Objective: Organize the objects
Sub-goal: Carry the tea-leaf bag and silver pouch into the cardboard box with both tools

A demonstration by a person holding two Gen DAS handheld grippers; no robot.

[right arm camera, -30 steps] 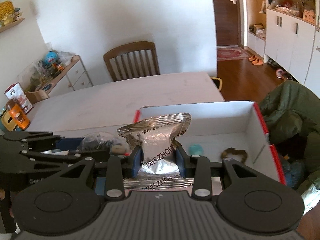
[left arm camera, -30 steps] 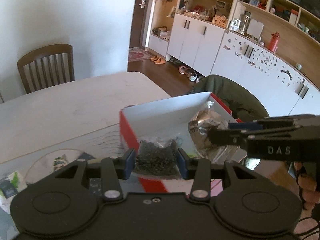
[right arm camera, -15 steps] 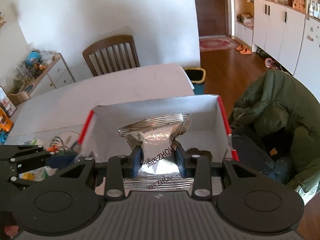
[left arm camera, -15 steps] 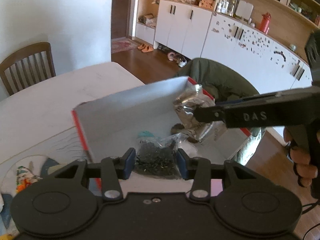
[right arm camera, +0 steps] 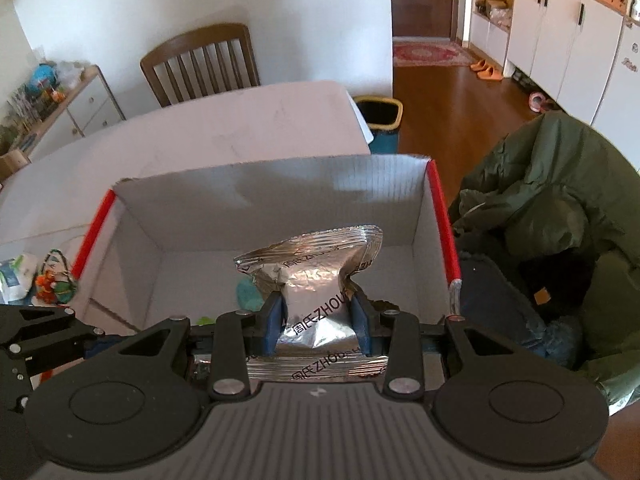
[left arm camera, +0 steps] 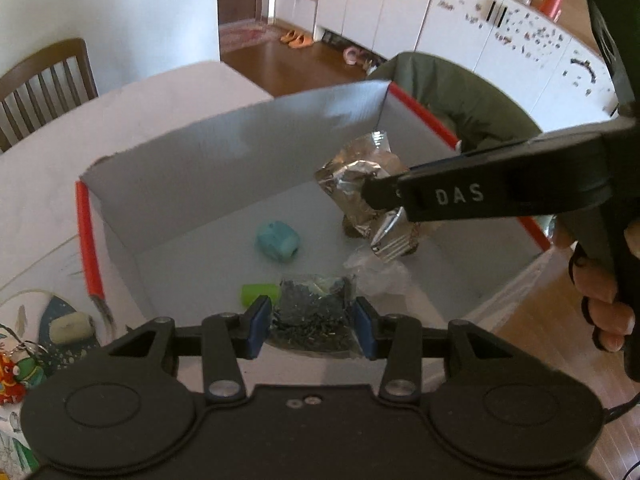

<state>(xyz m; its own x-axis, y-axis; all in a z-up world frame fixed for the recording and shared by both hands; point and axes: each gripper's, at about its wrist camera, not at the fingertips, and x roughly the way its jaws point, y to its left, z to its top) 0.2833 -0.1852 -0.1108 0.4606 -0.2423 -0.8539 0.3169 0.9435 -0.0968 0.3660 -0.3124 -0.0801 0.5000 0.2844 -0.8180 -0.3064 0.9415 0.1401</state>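
Observation:
A white cardboard box with red edges stands open on the table. My left gripper is shut on a clear bag of dark bits, held over the box's near side. Over the box's right half, my right gripper is shut on a silver foil packet. On the box floor lie a light blue object, a green piece and a dark item partly hidden behind the foil packet.
Small toys and a pale block lie on the table left of the box. A green jacket is draped over a chair at the right. A wooden chair stands at the table's far side, a bin beyond.
Both grippers have moved forward and tipped down over the box with their loads. The box floor with the blue and green pieces now shows.

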